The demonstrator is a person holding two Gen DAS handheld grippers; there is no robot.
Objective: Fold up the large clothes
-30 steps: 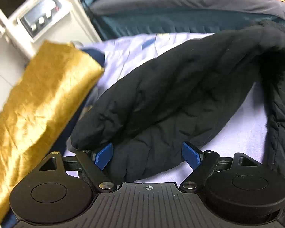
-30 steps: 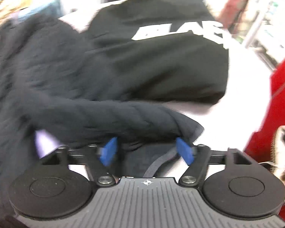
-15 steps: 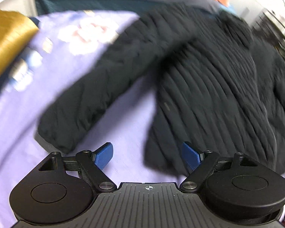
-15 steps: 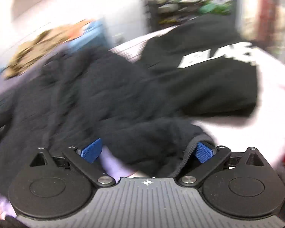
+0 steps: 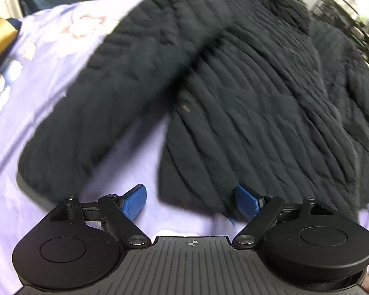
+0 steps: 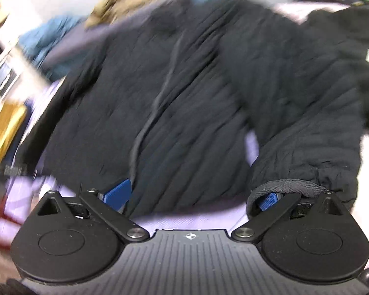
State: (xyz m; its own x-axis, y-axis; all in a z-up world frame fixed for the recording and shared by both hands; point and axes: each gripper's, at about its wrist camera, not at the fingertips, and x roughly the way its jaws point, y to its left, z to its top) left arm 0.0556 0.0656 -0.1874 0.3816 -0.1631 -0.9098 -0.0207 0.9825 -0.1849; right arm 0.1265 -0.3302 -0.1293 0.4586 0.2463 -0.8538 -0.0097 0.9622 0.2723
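Black quilted jacket (image 5: 246, 93) now spread flat mid-bed on the lilac sheet (image 5: 44, 113), both sleeves released; left gripper (image 5: 190, 200) and right gripper (image 6: 192, 195) gape empty, ready for folding.

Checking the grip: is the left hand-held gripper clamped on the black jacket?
No. The left hand-held gripper is wide open above the black jacket.

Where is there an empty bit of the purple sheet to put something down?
Bare sheet lies left of the jacket's sleeve, and a small wedge sits between sleeve and jacket body. The right side is crowded with black clothes.
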